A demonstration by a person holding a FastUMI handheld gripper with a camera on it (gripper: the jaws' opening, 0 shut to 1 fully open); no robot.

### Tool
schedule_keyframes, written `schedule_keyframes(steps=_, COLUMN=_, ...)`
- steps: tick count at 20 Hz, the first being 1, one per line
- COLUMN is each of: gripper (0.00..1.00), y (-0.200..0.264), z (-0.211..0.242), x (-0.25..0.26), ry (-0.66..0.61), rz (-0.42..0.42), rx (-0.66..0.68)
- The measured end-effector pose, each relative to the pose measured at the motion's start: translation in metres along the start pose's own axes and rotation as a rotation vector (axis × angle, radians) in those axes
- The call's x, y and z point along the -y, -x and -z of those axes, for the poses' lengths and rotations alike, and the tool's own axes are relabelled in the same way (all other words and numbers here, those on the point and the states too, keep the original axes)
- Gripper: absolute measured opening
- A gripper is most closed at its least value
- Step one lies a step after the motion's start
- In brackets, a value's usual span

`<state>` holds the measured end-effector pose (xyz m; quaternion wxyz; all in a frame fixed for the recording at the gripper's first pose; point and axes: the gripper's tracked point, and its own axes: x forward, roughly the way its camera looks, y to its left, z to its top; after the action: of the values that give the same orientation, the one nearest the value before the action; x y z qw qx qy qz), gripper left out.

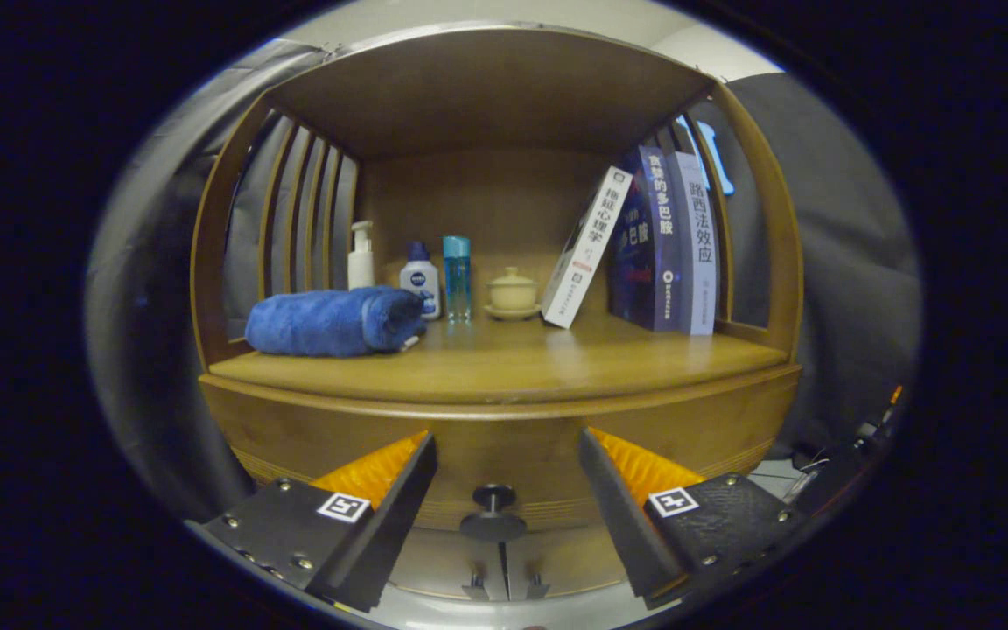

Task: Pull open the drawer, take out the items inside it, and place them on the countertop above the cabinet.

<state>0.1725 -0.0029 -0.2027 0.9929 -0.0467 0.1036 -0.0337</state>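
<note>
On the shelf I see a rolled blue towel (333, 322) at the left, a pump bottle (360, 255), a white bottle (421, 280) and a clear blue bottle (458, 277) behind it, a lidded cup (513, 293) mid-shelf, and leaning books (644, 249) at the right.

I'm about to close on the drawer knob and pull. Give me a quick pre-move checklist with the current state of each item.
1. Gripper open wide enough for the knob: ok, fingers spread apart.
2. Drawer knob centred between the fingers: ok, it sits in the gap, roughly midway.
3. Fingers touching the knob: not ok yet, both stand clear of it.
4. Drawer state: ok, front looks flush and closed, ready to pull.
5. Free landing space on the countertop: ok, bare wood in front of the blue towel and books.
6. Drawer contents: cannot tell, hidden while closed.
</note>
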Motion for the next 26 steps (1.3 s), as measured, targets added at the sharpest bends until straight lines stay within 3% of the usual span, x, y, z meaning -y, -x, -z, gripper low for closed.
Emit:
schedule_keyframes(steps=2, gripper=1.00, y=-0.001, z=0.005, x=-0.001, ry=0.034, rz=0.003, rx=0.004)
schedule_keyframes(steps=6, gripper=0.98, y=-0.001, z=0.025, x=-0.001, ry=-0.013, rz=-0.008, rx=-0.046)
schedule_keyframes(steps=9, gripper=0.37, y=0.000, z=0.024, x=-0.005, ry=-0.023, rz=-0.005, rx=-0.040)
schedule_keyframes(steps=12, gripper=0.38, y=0.002, z=0.023, x=-0.006, ry=0.013, rz=-0.003, rx=-0.029)
schedule_keyframes(steps=19, gripper=0.38, y=0.007, z=0.024, x=-0.004, ry=-0.077, rz=0.007, rx=-0.036)
schedule_keyframes(steps=23, gripper=0.37, y=0.005, z=0.026, x=-0.007, ry=-0.020, rz=0.047, rx=-0.052)
schedule_keyframes(steps=24, gripper=0.29, y=0.008, z=0.027, x=-0.006, ry=0.011, rz=0.053, rx=-0.059)
schedule_keyframes(steps=26, gripper=0.29, y=0.011, z=0.027, x=-0.006, ry=0.037, rz=0.044, rx=-0.069)
